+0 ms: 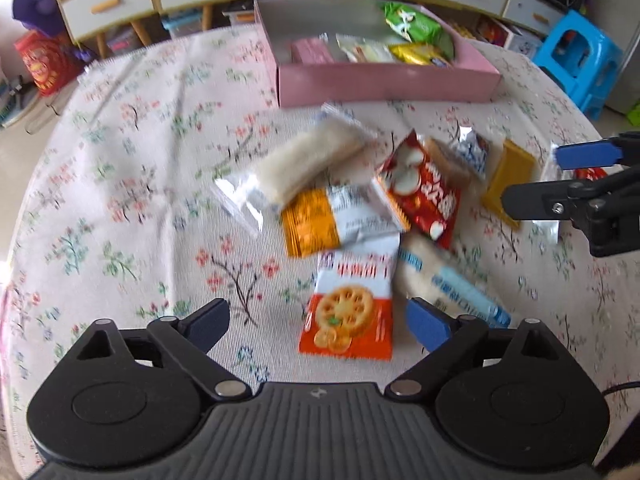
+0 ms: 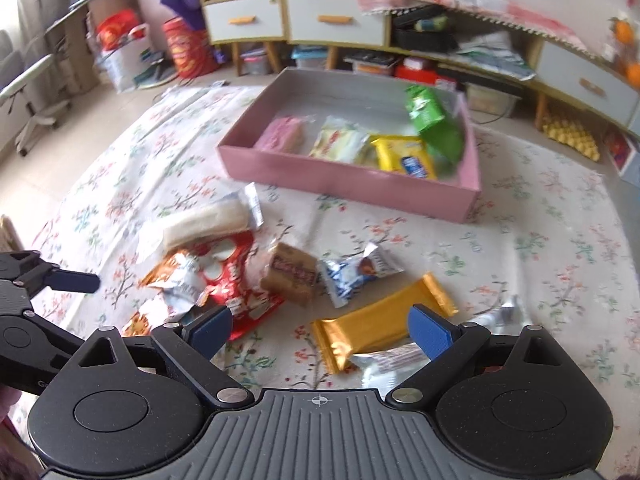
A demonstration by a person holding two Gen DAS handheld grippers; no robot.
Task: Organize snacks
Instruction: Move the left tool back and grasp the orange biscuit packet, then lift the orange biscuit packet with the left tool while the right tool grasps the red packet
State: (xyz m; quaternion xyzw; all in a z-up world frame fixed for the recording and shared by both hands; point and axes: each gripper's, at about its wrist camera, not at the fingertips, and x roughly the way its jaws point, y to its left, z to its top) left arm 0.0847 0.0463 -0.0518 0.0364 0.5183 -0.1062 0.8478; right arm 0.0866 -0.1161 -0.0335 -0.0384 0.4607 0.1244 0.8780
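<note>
Loose snack packets lie heaped on the floral cloth (image 1: 120, 200). My left gripper (image 1: 320, 322) is open low over the cloth, and an orange-and-white cracker packet (image 1: 348, 312) lies between its fingers, untouched. My right gripper (image 2: 320, 332) is also open, with a gold packet (image 2: 380, 320) lying between its blue pads. Further packets include a red one (image 1: 424, 196), a white rice-cake one (image 1: 308, 160) and a silver-blue one (image 2: 352, 274). Behind the heap stands a pink box (image 1: 384, 84) holding a green bag (image 2: 432, 124), a yellow packet (image 2: 404, 156) and others.
A sideboard with grey drawers (image 2: 244, 16) runs along the far wall, with clutter underneath. A blue plastic stool (image 1: 576, 52) stands off the table's far right edge. A red bag (image 1: 44, 60) sits on the floor at the left. One finger (image 2: 76, 280) of my left gripper shows at the left edge.
</note>
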